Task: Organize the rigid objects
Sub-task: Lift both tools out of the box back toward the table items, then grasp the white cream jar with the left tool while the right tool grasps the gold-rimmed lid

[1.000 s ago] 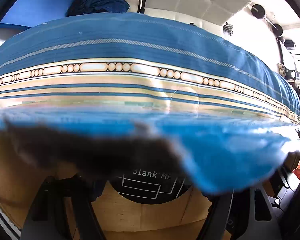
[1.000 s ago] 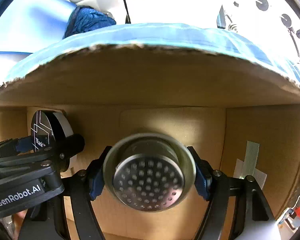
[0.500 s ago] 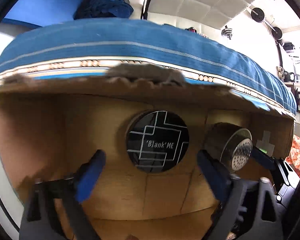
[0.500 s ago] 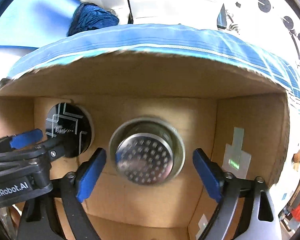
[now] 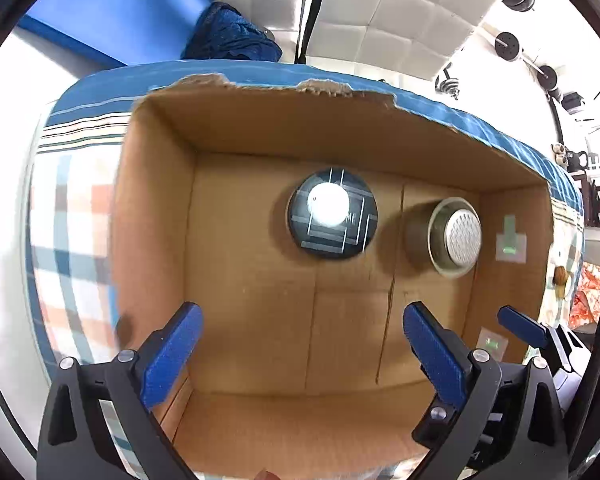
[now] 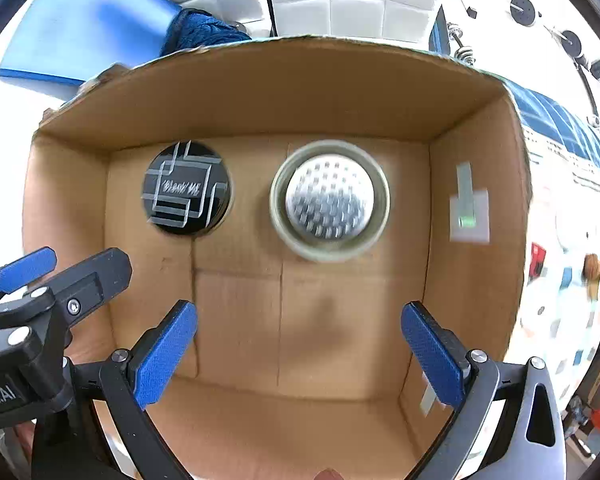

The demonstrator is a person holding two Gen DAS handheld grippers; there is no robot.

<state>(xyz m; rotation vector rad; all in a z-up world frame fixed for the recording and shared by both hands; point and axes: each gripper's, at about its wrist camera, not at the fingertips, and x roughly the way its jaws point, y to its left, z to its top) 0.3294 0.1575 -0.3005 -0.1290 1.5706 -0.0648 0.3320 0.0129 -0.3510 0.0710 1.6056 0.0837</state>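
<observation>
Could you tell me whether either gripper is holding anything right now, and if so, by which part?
Nothing is held. The left gripper and right gripper are both open and empty; the black disc and metal cup sit loose in the cardboard box.

black disc (image 5: pixel 332 214): print washed out by glare in the left view
box (image 6: pixel 268 92): near wall cut off by lower edge

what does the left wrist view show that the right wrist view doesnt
Only the left wrist view shows the checked cloth beside the box and glare hiding the black disc's print. Only the right wrist view shows that print readable and the left gripper from the side. Both show the cardboard box holding the disc and the perforated metal cup, apart, with the right gripper open and empty.
</observation>
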